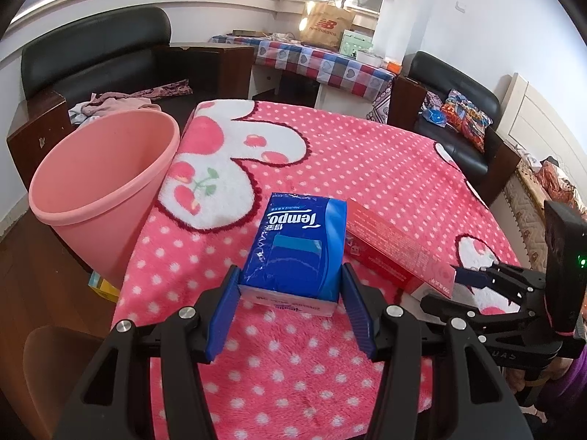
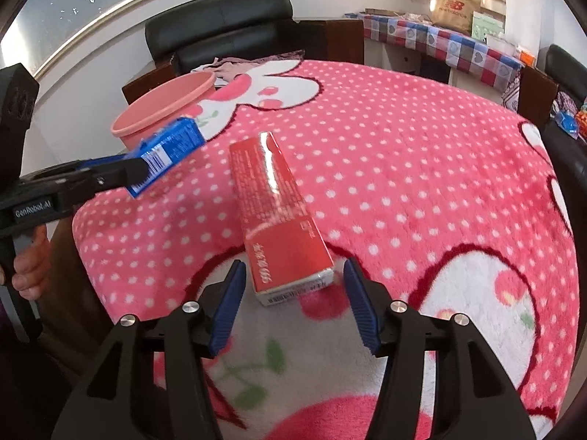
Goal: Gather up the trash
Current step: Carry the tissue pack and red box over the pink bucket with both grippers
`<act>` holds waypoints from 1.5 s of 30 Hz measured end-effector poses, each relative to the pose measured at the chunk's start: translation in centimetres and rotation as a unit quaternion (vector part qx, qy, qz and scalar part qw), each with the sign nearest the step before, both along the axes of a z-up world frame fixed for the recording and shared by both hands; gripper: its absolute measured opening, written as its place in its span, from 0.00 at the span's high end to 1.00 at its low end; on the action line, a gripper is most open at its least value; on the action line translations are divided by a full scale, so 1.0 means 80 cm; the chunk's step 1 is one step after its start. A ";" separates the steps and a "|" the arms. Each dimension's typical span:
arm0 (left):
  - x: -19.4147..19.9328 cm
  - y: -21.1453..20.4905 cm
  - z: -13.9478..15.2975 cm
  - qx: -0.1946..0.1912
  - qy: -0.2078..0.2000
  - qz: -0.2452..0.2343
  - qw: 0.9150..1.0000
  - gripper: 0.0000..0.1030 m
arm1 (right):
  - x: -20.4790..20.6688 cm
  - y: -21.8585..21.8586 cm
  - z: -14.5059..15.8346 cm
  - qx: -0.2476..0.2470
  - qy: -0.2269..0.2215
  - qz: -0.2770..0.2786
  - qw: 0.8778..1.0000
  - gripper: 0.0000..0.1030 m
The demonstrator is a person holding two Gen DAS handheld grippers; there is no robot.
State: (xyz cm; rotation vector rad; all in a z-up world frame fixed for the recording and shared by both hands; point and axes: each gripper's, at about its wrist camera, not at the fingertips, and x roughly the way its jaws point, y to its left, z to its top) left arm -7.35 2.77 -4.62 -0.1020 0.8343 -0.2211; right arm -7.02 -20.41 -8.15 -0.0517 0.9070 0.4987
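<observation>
Clamping my left gripper (image 1: 290, 286) on the blue plastic tissue pack (image 1: 299, 242), my right gripper (image 2: 293, 278) fingers apart around the long red cardboard box (image 2: 275, 205), round pink plastic bin (image 1: 99, 190) beside the pink dotted blanket (image 1: 367, 161).

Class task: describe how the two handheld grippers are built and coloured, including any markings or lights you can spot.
Both the left gripper and right gripper have black plastic linkage arms with silver bolts and ribbed blue finger pads. The left one's side reads "GenRobot.AI" in white. The right one carries a black block with a green light.
</observation>
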 end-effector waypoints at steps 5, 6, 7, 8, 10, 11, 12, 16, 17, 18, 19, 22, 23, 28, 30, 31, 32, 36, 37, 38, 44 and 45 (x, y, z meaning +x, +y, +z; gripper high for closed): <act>0.000 0.004 0.000 -0.001 0.000 0.002 1.000 0.48 | -0.006 -0.010 0.005 0.022 -0.008 -0.010 1.000 0.57; 0.000 0.004 0.000 -0.001 -0.001 0.002 1.000 0.48 | -0.007 -0.012 0.010 0.029 -0.013 -0.011 0.999 0.57; 0.001 0.004 0.000 -0.001 -0.001 0.002 1.000 0.48 | -0.008 -0.014 0.015 0.037 -0.019 -0.013 0.999 0.57; 0.000 0.005 0.001 -0.001 -0.002 0.002 1.000 0.47 | -0.008 -0.014 0.021 0.043 -0.024 -0.015 0.999 0.57; -0.001 0.006 0.003 0.000 -0.006 0.004 1.000 0.47 | -0.008 -0.016 0.033 0.056 -0.036 -0.017 0.998 0.57; -0.001 0.007 0.004 0.000 -0.008 0.005 1.000 0.48 | -0.006 -0.018 0.041 0.066 -0.042 -0.019 0.997 0.57; -0.001 0.009 0.005 -0.001 -0.009 0.007 1.000 0.47 | -0.005 -0.019 0.046 0.073 -0.045 -0.020 0.996 0.57; -0.003 0.015 0.011 -0.001 -0.015 0.013 1.000 0.47 | 0.004 -0.021 0.064 0.102 -0.051 -0.022 0.993 0.58; -0.003 0.016 0.013 -0.001 -0.017 0.014 1.000 0.47 | 0.006 -0.020 0.067 0.107 -0.052 -0.022 0.993 0.58; -0.003 0.017 0.014 -0.001 -0.018 0.016 1.000 0.47 | 0.007 -0.020 0.071 0.112 -0.054 -0.022 0.992 0.58; -0.003 0.020 0.016 -0.002 -0.020 0.019 1.000 0.47 | 0.009 -0.019 0.075 0.115 -0.056 -0.022 0.992 0.58; -0.003 0.025 0.023 -0.001 -0.026 0.027 0.999 0.48 | 0.016 -0.012 0.091 0.119 -0.072 -0.022 0.990 0.58; -0.003 0.027 0.024 -0.001 -0.028 0.029 0.999 0.47 | 0.018 -0.010 0.096 0.119 -0.075 -0.022 0.990 0.58; -0.003 0.040 0.036 -0.002 -0.041 0.044 0.998 0.47 | 0.036 0.009 0.118 0.115 -0.092 -0.017 0.989 0.59; -0.002 0.047 0.041 -0.002 -0.045 0.052 0.998 0.48 | 0.042 0.017 0.123 0.112 -0.097 -0.015 0.989 0.59; -0.002 0.049 0.042 -0.002 -0.047 0.055 0.997 0.47 | 0.045 0.020 0.126 0.113 -0.098 -0.013 0.989 0.59; -0.002 0.051 0.043 -0.002 -0.049 0.056 0.997 0.47 | 0.048 0.025 0.130 0.113 -0.101 -0.011 0.988 0.59; -0.002 0.066 0.052 -0.001 -0.060 0.071 0.996 0.47 | 0.058 0.044 0.145 0.113 -0.115 0.002 0.987 0.59; -0.002 0.069 0.054 -0.001 -0.062 0.075 0.995 0.47 | 0.062 0.051 0.150 0.112 -0.120 0.007 0.986 0.59; -0.001 0.073 0.057 0.000 -0.066 0.080 0.995 0.47 | 0.065 0.058 0.154 0.111 -0.124 0.011 0.986 0.59; 0.004 0.104 0.077 0.019 -0.091 0.114 0.989 0.48 | 0.087 0.098 0.179 0.123 -0.145 0.034 0.981 0.59; 0.005 0.107 0.080 0.022 -0.094 0.119 0.988 0.47 | 0.092 0.106 0.184 0.126 -0.149 0.037 0.980 0.59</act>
